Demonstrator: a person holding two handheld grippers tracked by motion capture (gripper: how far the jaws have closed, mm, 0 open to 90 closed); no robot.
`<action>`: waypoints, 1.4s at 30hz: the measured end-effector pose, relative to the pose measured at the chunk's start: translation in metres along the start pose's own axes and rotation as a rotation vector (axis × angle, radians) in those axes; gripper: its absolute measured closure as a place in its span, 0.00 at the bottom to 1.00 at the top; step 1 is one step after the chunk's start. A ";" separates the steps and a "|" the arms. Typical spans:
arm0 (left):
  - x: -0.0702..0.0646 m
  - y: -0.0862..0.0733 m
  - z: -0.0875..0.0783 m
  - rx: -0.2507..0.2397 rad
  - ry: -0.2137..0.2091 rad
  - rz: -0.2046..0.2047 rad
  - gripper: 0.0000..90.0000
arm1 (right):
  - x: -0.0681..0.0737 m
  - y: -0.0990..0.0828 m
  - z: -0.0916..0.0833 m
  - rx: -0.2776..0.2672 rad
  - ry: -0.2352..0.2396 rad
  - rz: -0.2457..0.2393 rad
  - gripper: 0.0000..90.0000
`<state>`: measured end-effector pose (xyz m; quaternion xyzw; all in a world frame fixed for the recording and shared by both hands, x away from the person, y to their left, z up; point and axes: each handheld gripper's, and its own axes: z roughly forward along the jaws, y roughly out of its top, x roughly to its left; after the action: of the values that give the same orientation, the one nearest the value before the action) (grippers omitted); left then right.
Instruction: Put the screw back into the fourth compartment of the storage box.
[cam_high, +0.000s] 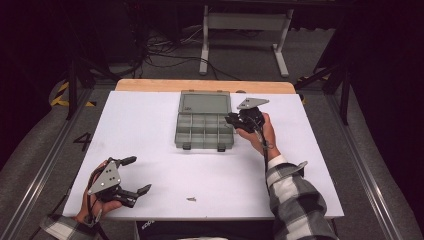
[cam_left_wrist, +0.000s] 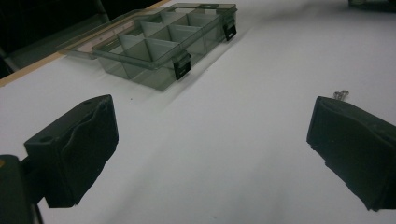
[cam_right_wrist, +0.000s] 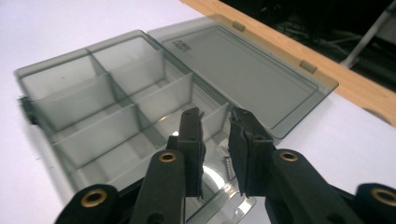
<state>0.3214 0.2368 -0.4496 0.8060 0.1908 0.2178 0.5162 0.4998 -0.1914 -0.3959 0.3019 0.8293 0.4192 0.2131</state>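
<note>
Screws (cam_high: 191, 199) lie loose on the white table (cam_high: 150, 125) near its front edge, just right of the left gripper (cam_high: 135, 175); in the left gripper view they show as 2 small bright pieces (cam_left_wrist: 341, 94) beyond the right-hand jaw. Left gripper rests low at the front-left corner, jaws spread wide, nothing between them; it is plainly the nearer hand to those screws, which lie ahead and off to its right side; their long axis is too small to read.

Compartment box (cam_high: 204, 129) sits mid-table, lid (cam_high: 205, 103) thrown back flat toward the far wooden edge (cam_high: 205, 85).

Right gripper (cam_high: 231, 120) hovers over the box's right-hand end; in the right gripper view its jaws (cam_right_wrist: 215, 140) stand a little apart, gripping nothing; between and below them a screw (cam_right_wrist: 227, 164) lies on the floor of the nearest compartment, shank running roughly along the jaws' line; judged just dropped there.

Hard to make out: near compartments are cut off by the jaws; whether other compartments hold anything cannot be told through the smoky plastic.
</note>
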 end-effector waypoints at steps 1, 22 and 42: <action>0.000 0.000 0.000 0.000 0.001 -0.002 0.03 | 0.000 0.000 0.000 0.000 0.000 0.000 0.83; -0.001 0.000 0.003 0.018 -0.004 0.002 0.03 | 0.056 -0.009 -0.051 -0.114 0.146 -0.096 0.56; -0.002 0.001 0.005 0.032 -0.011 0.006 0.03 | 0.140 -0.030 -0.048 0.000 0.385 -0.227 0.47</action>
<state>0.3222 0.2320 -0.4512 0.8159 0.1890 0.2116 0.5038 0.3597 -0.1374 -0.4079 0.1212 0.8833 0.4424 0.0968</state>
